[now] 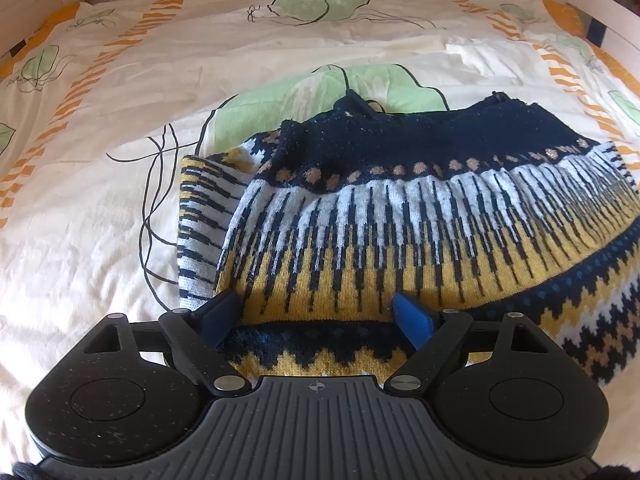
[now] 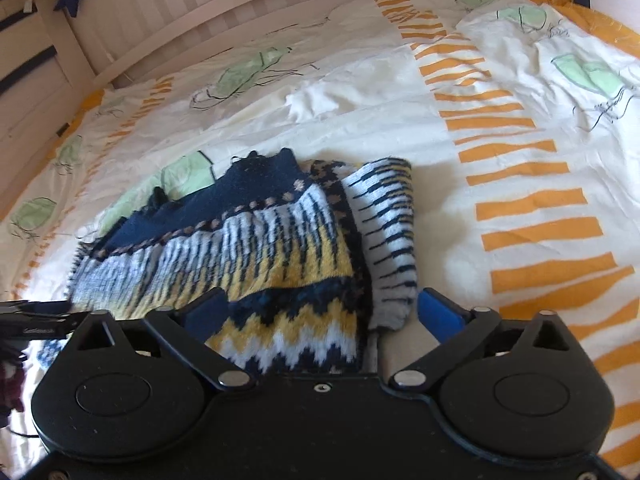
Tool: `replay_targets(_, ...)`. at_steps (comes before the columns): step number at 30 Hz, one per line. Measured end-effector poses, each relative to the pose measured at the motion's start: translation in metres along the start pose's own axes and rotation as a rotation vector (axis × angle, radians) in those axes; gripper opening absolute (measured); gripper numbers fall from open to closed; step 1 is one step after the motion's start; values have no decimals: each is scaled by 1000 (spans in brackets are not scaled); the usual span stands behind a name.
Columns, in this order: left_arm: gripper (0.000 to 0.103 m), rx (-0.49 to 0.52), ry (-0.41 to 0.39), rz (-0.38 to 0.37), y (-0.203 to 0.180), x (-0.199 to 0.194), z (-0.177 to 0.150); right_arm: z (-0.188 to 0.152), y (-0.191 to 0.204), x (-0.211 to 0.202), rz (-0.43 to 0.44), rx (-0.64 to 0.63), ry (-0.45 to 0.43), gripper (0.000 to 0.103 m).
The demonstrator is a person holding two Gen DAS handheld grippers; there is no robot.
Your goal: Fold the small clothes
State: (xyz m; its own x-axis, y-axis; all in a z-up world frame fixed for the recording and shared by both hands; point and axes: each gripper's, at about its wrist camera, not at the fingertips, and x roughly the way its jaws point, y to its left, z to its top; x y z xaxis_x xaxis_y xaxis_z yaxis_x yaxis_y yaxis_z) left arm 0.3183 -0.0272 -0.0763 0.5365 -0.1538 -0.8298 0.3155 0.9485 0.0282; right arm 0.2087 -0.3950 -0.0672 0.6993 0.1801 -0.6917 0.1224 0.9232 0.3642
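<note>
Lying folded on the bedspread (image 1: 100, 200), the knitted sweater (image 1: 400, 216) sits under both claws. Left gripper (image 1: 320, 312) and right gripper (image 2: 320, 312) are spread wide, pinching nothing.

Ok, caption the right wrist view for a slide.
Open right gripper over a folded patterned sweater on a bedsheet.

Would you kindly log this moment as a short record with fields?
garment: knitted sweater, navy, white and yellow pattern, partly folded
surface: bedcover with green leaf and orange stripe print
sleeve: folded-in sleeve lying along the sweater's edge
left claw: open, over the near hem, nothing gripped
right claw: open wide, sweater edge between its fingers, not pinched
</note>
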Motion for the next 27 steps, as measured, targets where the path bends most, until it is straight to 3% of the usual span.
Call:
replay_targets(5, 84, -52, -20, -20, -4, -18, 2, -10, -7, -1, 46, 44, 49, 103)
replay_targets(11, 84, -18, -71, -57, -41, -39, 7, -18, -13, 8, 54, 64, 131, 103)
replay_targets(14, 84, -1, -51, -82, -63, -33, 8, -18, -15, 8, 65, 74, 146, 103)
replay_targets(19, 84, 15, 15, -49, -92, -8, 0, -17, -23, 9, 97, 124, 166, 103)
replay_targets(22, 95, -20, 10, -30, -93, 1, -6, -15, -29, 11, 117, 158, 172, 103)
replay_targets(27, 103, -24, 14, -28, -92, 6, -7, -16, -37, 14, 142, 227, 162, 103)
